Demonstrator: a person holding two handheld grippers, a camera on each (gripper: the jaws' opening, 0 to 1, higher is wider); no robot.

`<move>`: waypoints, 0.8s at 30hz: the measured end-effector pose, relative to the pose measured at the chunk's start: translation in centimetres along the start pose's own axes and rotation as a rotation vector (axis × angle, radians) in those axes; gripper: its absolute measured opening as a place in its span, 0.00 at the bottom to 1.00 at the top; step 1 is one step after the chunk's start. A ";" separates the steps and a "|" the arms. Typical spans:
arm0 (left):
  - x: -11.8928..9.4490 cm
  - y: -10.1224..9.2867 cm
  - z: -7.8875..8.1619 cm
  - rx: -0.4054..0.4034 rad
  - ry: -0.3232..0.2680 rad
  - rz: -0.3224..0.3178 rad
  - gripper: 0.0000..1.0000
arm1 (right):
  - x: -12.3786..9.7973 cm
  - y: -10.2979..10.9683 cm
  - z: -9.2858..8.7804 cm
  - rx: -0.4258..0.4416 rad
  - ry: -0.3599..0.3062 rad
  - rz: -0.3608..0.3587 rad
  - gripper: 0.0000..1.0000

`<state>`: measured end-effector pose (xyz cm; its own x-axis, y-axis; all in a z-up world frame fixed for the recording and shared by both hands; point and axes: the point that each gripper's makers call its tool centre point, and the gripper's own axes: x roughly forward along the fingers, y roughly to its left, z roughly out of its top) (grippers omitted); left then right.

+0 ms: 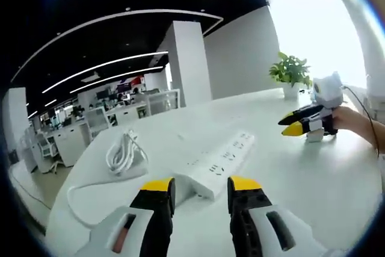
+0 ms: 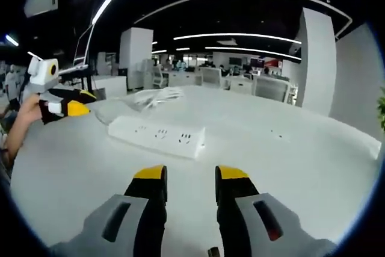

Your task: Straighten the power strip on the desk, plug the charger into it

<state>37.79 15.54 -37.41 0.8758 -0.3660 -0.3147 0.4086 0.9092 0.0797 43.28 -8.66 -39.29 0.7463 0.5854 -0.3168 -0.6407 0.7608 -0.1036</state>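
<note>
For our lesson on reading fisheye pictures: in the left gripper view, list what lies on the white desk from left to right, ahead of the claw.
Coiled white cable → long white plastic power strip → the other yellow-tipped claw → small green potted plant in a white pot, standing farther back.

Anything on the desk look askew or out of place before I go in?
The power strip lies diagonally across the desk rather than square to its edge. Its cable sits in a loose coil beside it. No spill or damage visible; both claws are open and empty.
</note>
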 end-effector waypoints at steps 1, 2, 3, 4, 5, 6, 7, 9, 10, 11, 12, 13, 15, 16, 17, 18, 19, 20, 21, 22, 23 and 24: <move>0.2 0.0 0.0 0.000 0.000 -0.006 0.35 | 0.2 0.0 0.0 -0.005 0.003 0.003 0.31; 0.3 -0.1 -0.1 0.001 0.000 -0.015 0.35 | 0.3 0.0 -0.1 -0.016 0.010 0.004 0.30; 0.5 -0.1 -0.1 0.000 0.003 -0.023 0.35 | 0.4 -0.1 -0.1 -0.024 0.011 0.001 0.30; 0.6 -0.1 -0.2 -0.001 0.005 -0.025 0.35 | 0.6 -0.1 0.0 -0.027 0.011 0.001 0.29; 0.8 -0.1 -0.3 0.002 0.007 -0.028 0.35 | 0.7 -0.2 0.0 -0.028 0.011 0.003 0.29; 0.9 -0.1 -0.3 0.004 0.012 -0.031 0.35 | 0.8 -0.2 0.1 -0.026 0.012 0.008 0.29; 1.1 -0.1 -0.4 0.004 0.017 -0.036 0.35 | 1.0 -0.2 0.1 -0.024 0.014 0.014 0.29; 1.4 0.0 -0.6 -0.002 0.025 -0.040 0.35 | 1.4 -0.1 0.2 -0.022 0.015 0.021 0.29; 1.6 0.1 -0.7 -0.003 0.029 -0.042 0.35 | 1.5 -0.1 0.3 -0.025 0.015 0.023 0.29; 1.8 0.1 -0.7 -0.003 0.031 -0.042 0.34 | 1.7 -0.1 0.4 -0.027 0.016 0.026 0.29; 2.0 0.1 -0.8 -0.003 0.034 -0.043 0.34 | 1.9 -0.1 0.5 -0.029 0.016 0.028 0.29; 2.1 0.1 -0.9 -0.002 0.036 -0.045 0.34 | 2.1 0.0 0.5 -0.028 0.017 0.030 0.29; 2.5 -0.1 -1.1 -0.004 0.042 -0.052 0.33 | 2.6 0.3 0.7 -0.034 0.018 0.044 0.29; 2.6 -0.1 -1.3 -0.009 0.044 -0.057 0.33 | 2.8 0.4 0.7 -0.034 0.021 0.047 0.29; 2.7 -0.2 -1.4 -0.013 0.046 -0.060 0.33 | 3.0 0.5 0.7 -0.035 0.024 0.052 0.29; 2.8 -0.3 -1.6 -0.016 0.046 -0.060 0.33 | 3.2 0.6 0.7 -0.037 0.025 0.058 0.29; 2.8 -0.3 -1.8 -0.015 0.047 -0.055 0.32 | 3.4 0.6 0.7 -0.038 0.027 0.060 0.29; 2.8 -0.3 -2.0 -0.015 0.047 -0.051 0.33 | 3.4 0.7 0.7 -0.039 0.027 0.062 0.29; 2.8 -0.2 -2.2 -0.020 0.044 -0.052 0.33 | 3.5 0.7 0.7 -0.038 0.025 0.066 0.29; 2.9 -0.2 -2.3 -0.024 0.042 -0.054 0.33 | 3.6 0.6 0.7 -0.037 0.022 0.069 0.29; 3.0 -0.1 -2.4 -0.030 0.041 -0.057 0.32 | 3.7 0.6 0.7 -0.040 0.024 0.071 0.29; 3.1 -0.1 -2.6 -0.040 0.041 -0.061 0.32 | 3.8 0.5 0.5 -0.046 0.029 0.071 0.28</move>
<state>39.83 14.84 -40.83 0.8379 -0.4133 -0.3565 0.4496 0.8930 0.0212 45.89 -5.87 -40.04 0.6937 0.6287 -0.3516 -0.6999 0.7036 -0.1227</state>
